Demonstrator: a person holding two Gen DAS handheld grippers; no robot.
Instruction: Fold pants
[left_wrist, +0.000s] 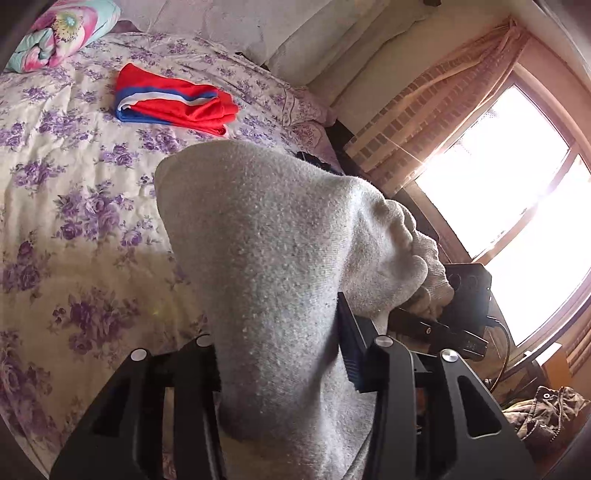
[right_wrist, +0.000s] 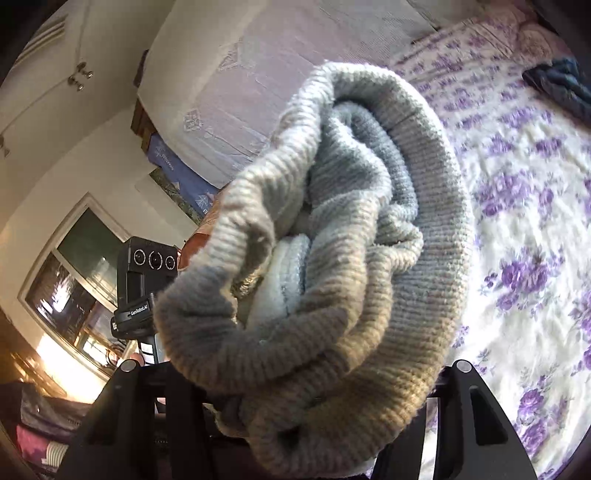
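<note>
Grey fleece pants (left_wrist: 266, 258) hang in the air above the bed, held by both grippers. My left gripper (left_wrist: 284, 354) is shut on the plain grey cloth, which rises between its fingers. My right gripper (right_wrist: 295, 391) is shut on the bunched ribbed waistband of the pants (right_wrist: 351, 240), which fills its view. The right gripper also shows in the left wrist view (left_wrist: 436, 328), close to the right, gripping the same cloth. The left gripper's camera body shows in the right wrist view (right_wrist: 147, 280).
The bed has a floral purple bedspread (left_wrist: 74, 206). Folded red, white and blue shorts (left_wrist: 177, 103) lie on it, and a flowered pillow (left_wrist: 62, 29) at its far corner. A dark garment (right_wrist: 561, 85) lies on the bed. A bright window (left_wrist: 517, 206) is to the right.
</note>
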